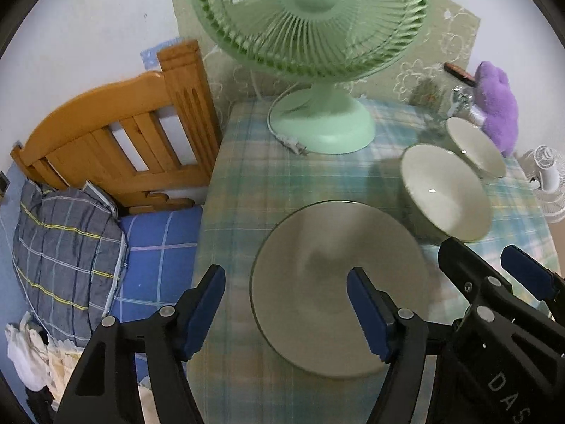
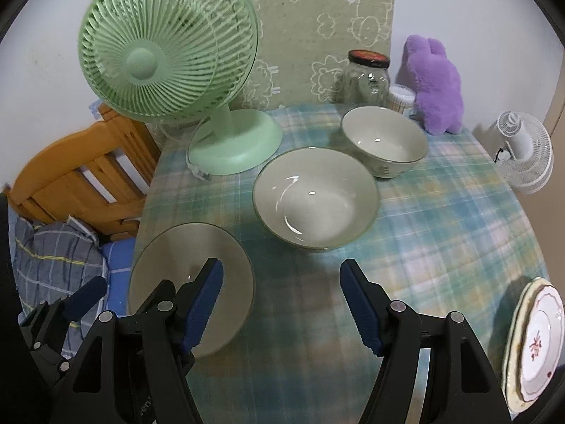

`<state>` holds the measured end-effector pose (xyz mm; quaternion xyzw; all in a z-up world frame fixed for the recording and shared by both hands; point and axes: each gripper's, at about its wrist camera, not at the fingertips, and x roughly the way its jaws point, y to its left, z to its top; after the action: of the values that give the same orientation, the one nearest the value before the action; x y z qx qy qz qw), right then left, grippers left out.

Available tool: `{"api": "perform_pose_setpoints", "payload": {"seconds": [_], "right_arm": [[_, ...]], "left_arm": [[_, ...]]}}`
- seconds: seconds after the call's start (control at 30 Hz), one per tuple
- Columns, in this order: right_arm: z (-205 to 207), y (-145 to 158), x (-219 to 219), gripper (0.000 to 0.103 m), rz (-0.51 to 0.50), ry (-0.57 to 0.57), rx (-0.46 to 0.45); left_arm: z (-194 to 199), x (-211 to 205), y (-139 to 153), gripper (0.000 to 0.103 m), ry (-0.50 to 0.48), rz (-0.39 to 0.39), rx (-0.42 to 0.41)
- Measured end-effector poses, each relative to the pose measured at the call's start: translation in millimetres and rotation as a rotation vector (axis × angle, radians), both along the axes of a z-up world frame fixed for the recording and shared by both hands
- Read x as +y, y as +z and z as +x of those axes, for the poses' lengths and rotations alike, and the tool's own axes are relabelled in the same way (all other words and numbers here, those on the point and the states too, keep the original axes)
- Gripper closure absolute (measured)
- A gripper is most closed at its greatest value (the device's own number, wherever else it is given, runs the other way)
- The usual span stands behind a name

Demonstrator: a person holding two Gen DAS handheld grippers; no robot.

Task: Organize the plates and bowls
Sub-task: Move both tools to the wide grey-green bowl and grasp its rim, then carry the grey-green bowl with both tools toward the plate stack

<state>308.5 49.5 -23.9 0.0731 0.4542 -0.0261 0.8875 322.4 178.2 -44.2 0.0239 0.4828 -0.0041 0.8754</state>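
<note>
Looks like the approach step: the left gripper [image 1: 286, 312] hangs over the plain plate [image 1: 339, 289], fingers well apart and one on each side of its 9 o'clock rim, gripping nothing, while the right gripper [image 2: 282, 305] is just as open and empty over bare surface [image 2: 441, 233]. Next move probably means closing on that rim, with the big bowl [image 2: 316, 198] at 12 o'clock, the small bowl [image 2: 385, 145] behind it. The patterned plates [image 2: 535, 339] at 4 o'clock are cut off, so can't count them.
</note>
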Motion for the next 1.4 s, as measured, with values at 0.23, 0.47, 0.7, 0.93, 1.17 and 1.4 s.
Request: {"api": "perform_pose_setpoints", "payload": {"seconds": [0.23,0.47,0.7,0.93,1.17,1.4], "right_arm": [[23.7,-28.5,9.1,0.046,-0.003,-0.005,0.057],[36.9,-42.4,15.2,0.064,-0.015,0.024,0.08],[43.6,-45.6,29.5,0.086,-0.021,0.09,0.106],[37.5,-45.3,22.7,0.086,-0.001,0.095,0.123],[15.8,-44.3,6.6,0.086,0.018,0.091,0.142],[-17.2,-39.7,-25.2,0.086,0.004,0.109,0.167]], "left_arm": [[17.3,6.3,-25.9,0.041,0.019,0.005,0.048],[25.2,8.0,-38.7,0.065,0.016,-0.007,0.081],[26.4,7.9,-42.0,0.076,0.022,-0.004,0.096],[16.2,1.2,-39.4,0.077,0.027,0.016,0.102],[-11.1,-19.6,-39.2,0.077,0.029,0.02,0.136],[-46.5,-55.0,-36.1,0.077,0.041,0.01,0.162]]}}
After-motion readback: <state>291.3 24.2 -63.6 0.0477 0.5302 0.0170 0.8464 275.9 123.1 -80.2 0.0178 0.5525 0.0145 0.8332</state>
